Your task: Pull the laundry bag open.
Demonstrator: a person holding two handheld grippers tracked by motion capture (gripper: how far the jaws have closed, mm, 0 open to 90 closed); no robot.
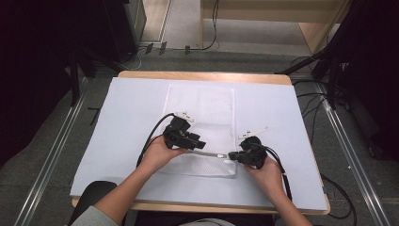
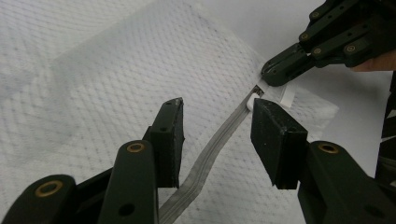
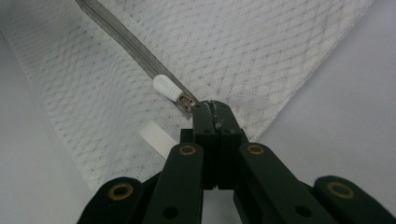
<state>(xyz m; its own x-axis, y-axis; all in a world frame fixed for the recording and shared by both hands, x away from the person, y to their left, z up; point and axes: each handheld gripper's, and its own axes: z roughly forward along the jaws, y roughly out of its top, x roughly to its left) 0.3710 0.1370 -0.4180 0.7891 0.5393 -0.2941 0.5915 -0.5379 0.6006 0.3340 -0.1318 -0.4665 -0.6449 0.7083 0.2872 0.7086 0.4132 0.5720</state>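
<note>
- Looking down, we see a white mesh laundry bag (image 1: 201, 132) lying flat on the white-covered table (image 1: 127, 117), its grey zipper strip (image 1: 203, 153) along the near edge.
- Our right gripper (image 3: 213, 108) has its fingers pinched tight on the zipper's end, just beside the white zipper pull (image 3: 164, 87).
- Our left gripper (image 2: 215, 135) holds its fingers apart, straddling the zipper strip without pressing it.

My left gripper (image 1: 198, 142) and right gripper (image 1: 231, 156): matte black, boxy linkage arms, brass-coloured rivets at the pivots. Flat rectangular black pads (image 2: 276, 140) on the left. Black cable (image 1: 151, 134) loops off the left one, another trails off the right. White bracket on top of each. Grey sleeve (image 1: 91, 217) at my left forearm.
</note>
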